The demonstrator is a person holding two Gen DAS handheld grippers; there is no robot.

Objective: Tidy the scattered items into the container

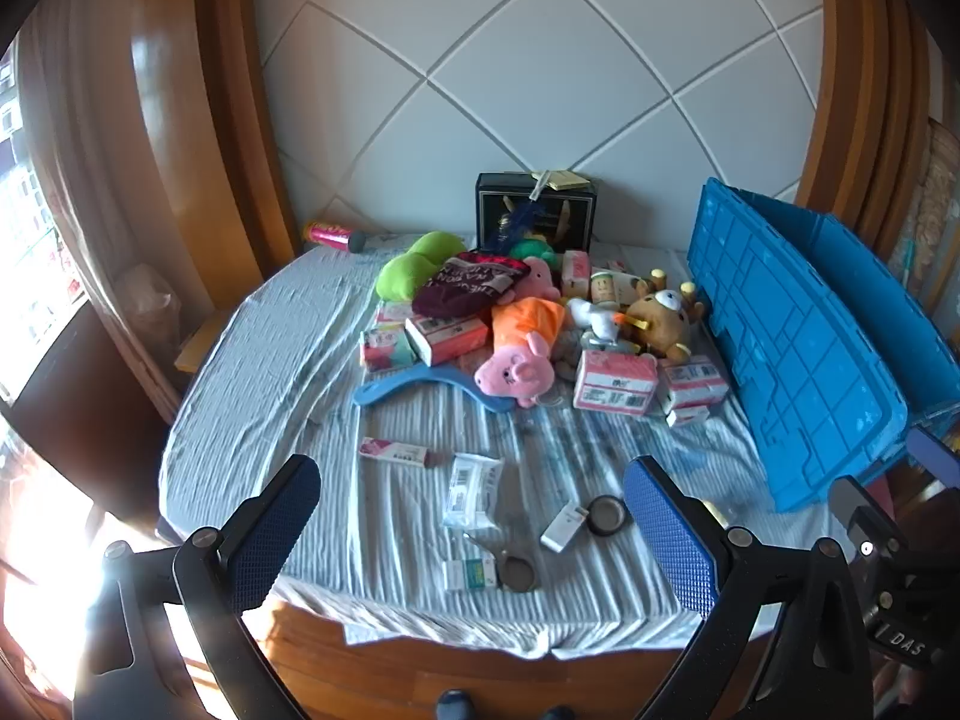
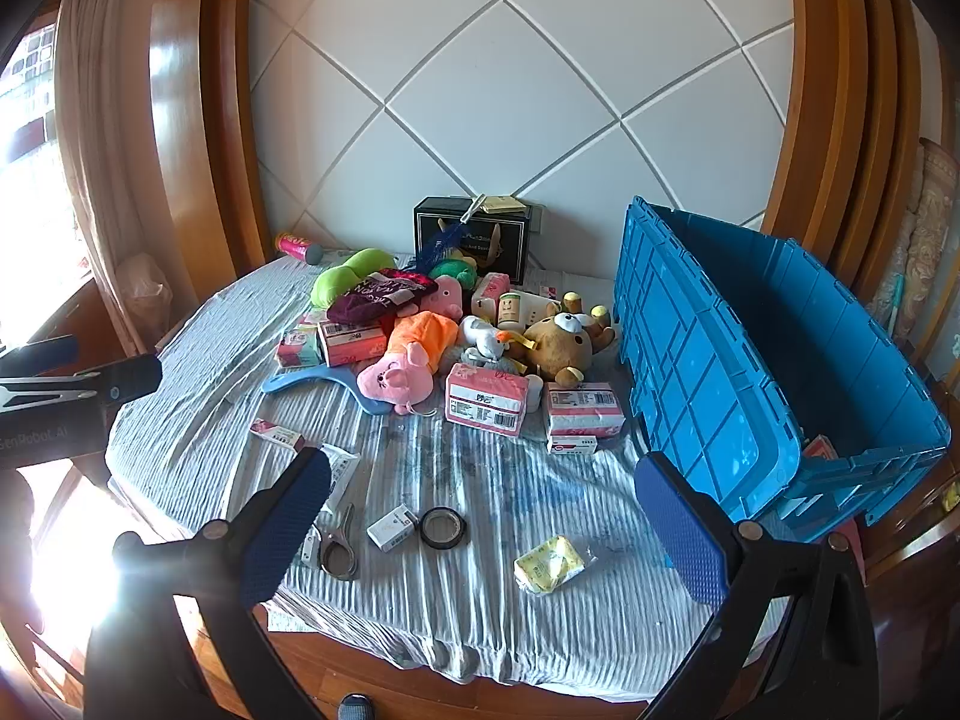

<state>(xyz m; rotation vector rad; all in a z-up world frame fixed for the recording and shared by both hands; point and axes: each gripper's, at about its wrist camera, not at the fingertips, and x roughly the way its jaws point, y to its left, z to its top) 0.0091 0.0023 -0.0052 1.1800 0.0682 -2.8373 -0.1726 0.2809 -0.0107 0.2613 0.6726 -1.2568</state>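
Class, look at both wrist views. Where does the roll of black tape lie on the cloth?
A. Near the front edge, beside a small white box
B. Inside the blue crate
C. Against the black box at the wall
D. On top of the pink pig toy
A: the tape lies flat on the cloth near the front edge, right beside the small white box, well apart from the crate and the pig.

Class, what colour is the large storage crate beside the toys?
Blue; the crate shows best in the right wrist view.
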